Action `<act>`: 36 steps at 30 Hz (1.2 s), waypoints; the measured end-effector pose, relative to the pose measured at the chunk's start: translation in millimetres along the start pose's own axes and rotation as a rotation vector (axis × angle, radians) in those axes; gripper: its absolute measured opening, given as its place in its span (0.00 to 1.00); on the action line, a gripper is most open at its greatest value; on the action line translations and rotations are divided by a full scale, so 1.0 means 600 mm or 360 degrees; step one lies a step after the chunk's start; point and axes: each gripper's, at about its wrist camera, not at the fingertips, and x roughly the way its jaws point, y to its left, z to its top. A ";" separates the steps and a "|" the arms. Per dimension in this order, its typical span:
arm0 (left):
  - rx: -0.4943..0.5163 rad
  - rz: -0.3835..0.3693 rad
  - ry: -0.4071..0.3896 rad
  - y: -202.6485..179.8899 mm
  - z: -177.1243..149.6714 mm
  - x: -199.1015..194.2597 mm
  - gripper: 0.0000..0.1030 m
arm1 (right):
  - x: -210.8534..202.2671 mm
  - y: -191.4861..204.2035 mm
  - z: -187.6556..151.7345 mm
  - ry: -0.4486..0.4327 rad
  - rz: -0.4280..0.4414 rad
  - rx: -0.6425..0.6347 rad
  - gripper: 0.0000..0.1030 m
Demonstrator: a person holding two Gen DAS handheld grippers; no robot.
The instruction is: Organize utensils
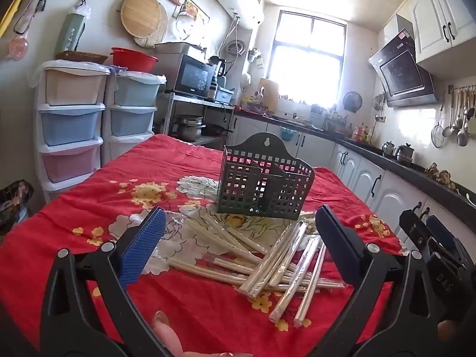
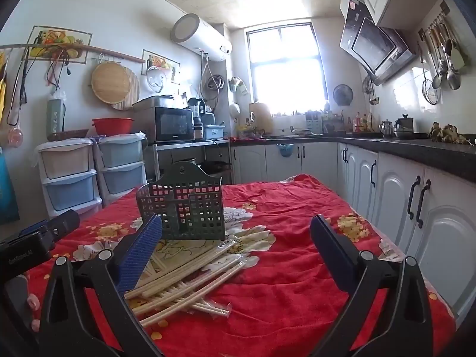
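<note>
A loose pile of pale chopsticks in clear wrappers [image 1: 267,261] lies on the red flowered cloth [image 1: 190,312], just in front of a dark green perforated utensil holder [image 1: 264,184] that stands upright and looks empty. My left gripper [image 1: 241,238] is open and empty, held above the pile. In the right wrist view the chopsticks [image 2: 190,279] lie low and left of centre, in front of the holder [image 2: 184,208]. My right gripper [image 2: 238,238] is open and empty, to the right of the pile. It also shows in the left wrist view's right edge [image 1: 431,238].
The table's red cloth [image 2: 297,267] runs to white cabinets under a dark counter [image 2: 416,145] on the right. Stacked plastic drawers [image 1: 71,125] and a microwave [image 1: 193,74] stand at the back left. Ladles hang on the right wall [image 1: 458,119].
</note>
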 end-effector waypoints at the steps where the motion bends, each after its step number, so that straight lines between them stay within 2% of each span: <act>1: -0.0002 0.0004 0.0002 0.000 0.000 0.000 0.90 | 0.001 -0.001 0.001 -0.0003 0.0003 -0.0006 0.94; 2: -0.0001 0.0004 0.0006 -0.001 0.000 0.000 0.90 | -0.003 -0.001 0.000 -0.0038 -0.0005 -0.0006 0.94; 36: -0.0012 0.0010 0.0022 0.003 0.000 0.003 0.90 | -0.015 0.002 0.010 -0.0069 -0.0011 0.0001 0.94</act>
